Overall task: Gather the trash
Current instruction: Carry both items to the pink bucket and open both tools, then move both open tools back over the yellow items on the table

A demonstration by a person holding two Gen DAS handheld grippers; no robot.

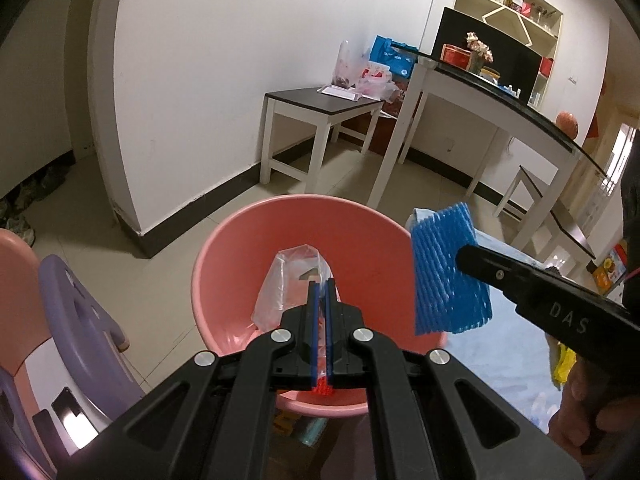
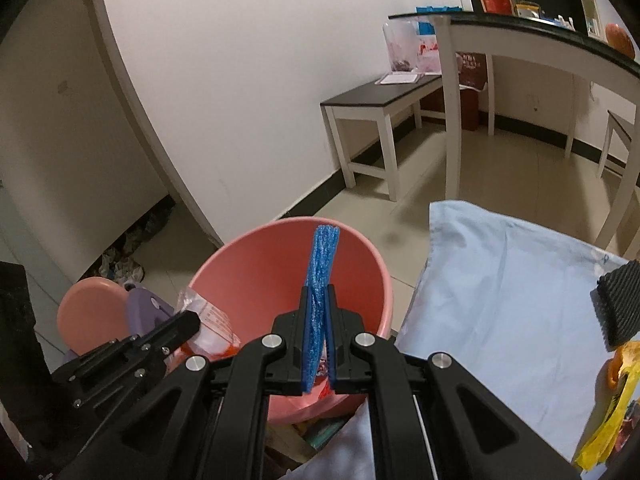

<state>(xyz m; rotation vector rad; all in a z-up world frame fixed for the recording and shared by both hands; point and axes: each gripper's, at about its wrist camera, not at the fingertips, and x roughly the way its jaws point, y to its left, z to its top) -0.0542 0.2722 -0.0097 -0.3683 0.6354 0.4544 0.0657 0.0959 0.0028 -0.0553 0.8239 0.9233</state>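
Observation:
A pink plastic basin (image 1: pixel 240 264) stands on the floor beside the table; it also shows in the right wrist view (image 2: pixel 256 280). My left gripper (image 1: pixel 323 286) is shut on a clear plastic bag (image 1: pixel 288 284) with red print and holds it over the basin. The same bag shows at the basin's left rim in the right wrist view (image 2: pixel 208 320). My right gripper (image 2: pixel 318 290) is shut on a blue foam net sleeve (image 2: pixel 323 256) above the basin. The sleeve (image 1: pixel 448 268) hangs at the basin's right rim in the left wrist view.
A light blue cloth (image 2: pixel 500 280) covers the table at right, with a yellow wrapper (image 2: pixel 612 412) and a black foam piece (image 2: pixel 620 304) on it. Purple and pink stools (image 1: pixel 76 320) stand left of the basin. A white bench (image 1: pixel 320 120) and a white table (image 1: pixel 480 100) stand behind.

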